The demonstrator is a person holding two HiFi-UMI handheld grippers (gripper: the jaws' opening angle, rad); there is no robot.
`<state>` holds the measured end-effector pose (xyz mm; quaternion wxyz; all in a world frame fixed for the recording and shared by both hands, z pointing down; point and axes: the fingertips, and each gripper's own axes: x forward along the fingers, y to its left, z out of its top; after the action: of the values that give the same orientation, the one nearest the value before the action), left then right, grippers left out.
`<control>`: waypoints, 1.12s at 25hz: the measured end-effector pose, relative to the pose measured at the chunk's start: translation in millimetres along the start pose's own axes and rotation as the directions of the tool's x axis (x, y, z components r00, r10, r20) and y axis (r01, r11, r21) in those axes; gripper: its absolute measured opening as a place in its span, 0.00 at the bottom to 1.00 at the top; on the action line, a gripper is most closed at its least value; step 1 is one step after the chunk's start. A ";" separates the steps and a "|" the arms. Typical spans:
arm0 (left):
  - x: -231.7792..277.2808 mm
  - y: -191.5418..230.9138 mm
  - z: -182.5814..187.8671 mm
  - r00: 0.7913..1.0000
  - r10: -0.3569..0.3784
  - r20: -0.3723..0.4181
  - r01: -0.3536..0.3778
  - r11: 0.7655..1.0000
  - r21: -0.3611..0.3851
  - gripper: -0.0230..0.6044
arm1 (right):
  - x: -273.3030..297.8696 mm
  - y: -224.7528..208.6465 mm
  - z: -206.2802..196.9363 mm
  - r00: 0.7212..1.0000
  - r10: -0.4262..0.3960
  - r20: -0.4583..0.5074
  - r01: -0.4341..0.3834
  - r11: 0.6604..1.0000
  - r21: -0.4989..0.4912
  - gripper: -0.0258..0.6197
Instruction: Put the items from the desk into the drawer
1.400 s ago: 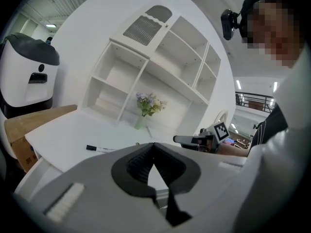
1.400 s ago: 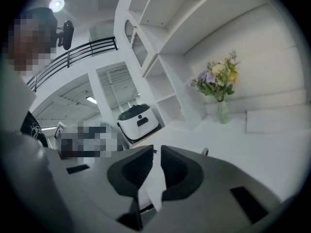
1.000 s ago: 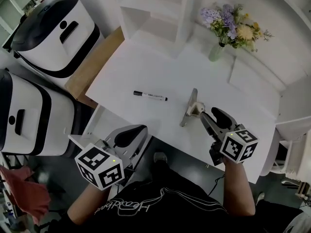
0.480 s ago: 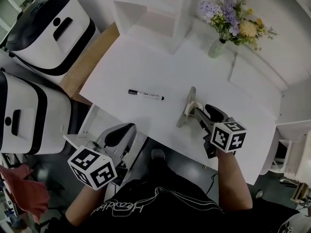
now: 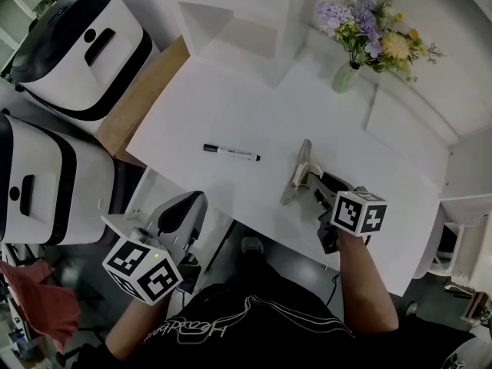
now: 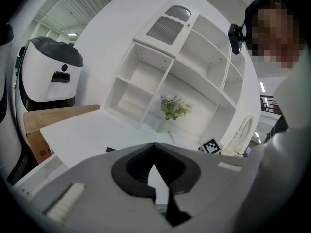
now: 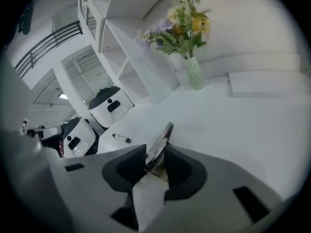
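A black marker [image 5: 231, 152] lies on the white desk [image 5: 231, 98], also seen small in the right gripper view as the marker [image 7: 120, 138]. To its right a grey stapler [image 5: 300, 164] rests on the desk. My right gripper [image 5: 315, 181] is at the stapler's near end, and the stapler [image 7: 163, 140] sits between the jaws, touching both pads of the right gripper [image 7: 153, 160]. My left gripper [image 5: 181, 210] hangs below the desk's front edge, shut and empty, as the left gripper [image 6: 154, 152] shows. A white drawer [image 5: 142, 198] stands out under the desk's left front.
A vase of flowers [image 5: 344, 77] and a flat white box [image 5: 403, 121] stand at the back right. A white shelf unit [image 5: 246, 14] rises behind the desk. Two white-and-black machines [image 5: 77, 44] [image 5: 46, 183] and a brown board [image 5: 146, 91] flank the left side.
My right gripper moved forward and its jaws closed in on the stapler's near end. The left gripper drifted slightly lower and left. Marker and stapler stayed put.
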<state>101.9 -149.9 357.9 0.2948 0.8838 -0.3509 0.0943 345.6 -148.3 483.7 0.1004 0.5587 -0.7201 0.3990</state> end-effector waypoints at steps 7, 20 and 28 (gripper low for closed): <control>4.8 2.1 -2.3 1.000 0.008 -0.014 -0.008 1.000 -0.008 0.05 | -2.1 -8.4 4.4 1.000 -0.026 0.017 0.023 0.993 0.112 0.17; -6.9 0.4 -23.2 0.997 -0.033 -0.077 0.036 0.999 0.027 0.05 | -7.3 11.9 24.1 0.994 -0.031 0.104 0.020 0.994 0.106 0.07; -24.3 9.6 -25.5 0.994 -0.072 -0.085 0.075 0.997 0.029 0.05 | -27.2 33.0 33.0 0.988 -0.040 0.152 0.025 0.995 0.098 0.06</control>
<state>78.6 -126.8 373.8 0.2981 0.8960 -0.3038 0.1263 336.0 -149.3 430.6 0.0242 0.6037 -0.6964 0.3874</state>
